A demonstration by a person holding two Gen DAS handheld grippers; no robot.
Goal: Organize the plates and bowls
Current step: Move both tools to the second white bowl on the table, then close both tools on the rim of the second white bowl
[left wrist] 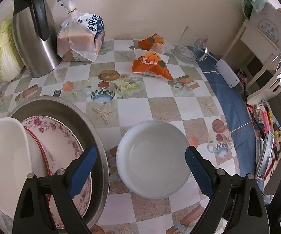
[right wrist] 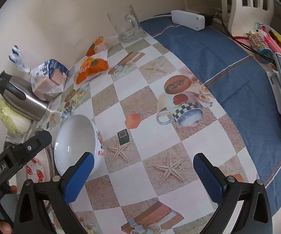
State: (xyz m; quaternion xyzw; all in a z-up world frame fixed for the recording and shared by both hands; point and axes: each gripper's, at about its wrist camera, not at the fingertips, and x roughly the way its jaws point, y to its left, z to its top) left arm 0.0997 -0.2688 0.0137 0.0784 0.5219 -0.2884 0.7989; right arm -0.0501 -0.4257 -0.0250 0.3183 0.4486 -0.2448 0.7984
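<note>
My left claw (left wrist: 140, 163) stands spread wide, nothing clamped. White bowl (left wrist: 153, 160) sits upright on the checked tablecloth (left wrist: 160, 89), between my blue pads (left wrist: 197, 167) and apart from both. Outside the left pad: steel basin (left wrist: 93, 128) holding a floral plate (left wrist: 70, 138) and a tilted white bowl (left wrist: 6, 156). My right claw (right wrist: 143, 172) is also spread, empty; the same bowl lies beside its left pad (right wrist: 80, 173).

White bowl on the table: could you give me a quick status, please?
Both grippers, left and right, open, empty. White bowl upright, untouched. Nothing blocking.
</note>
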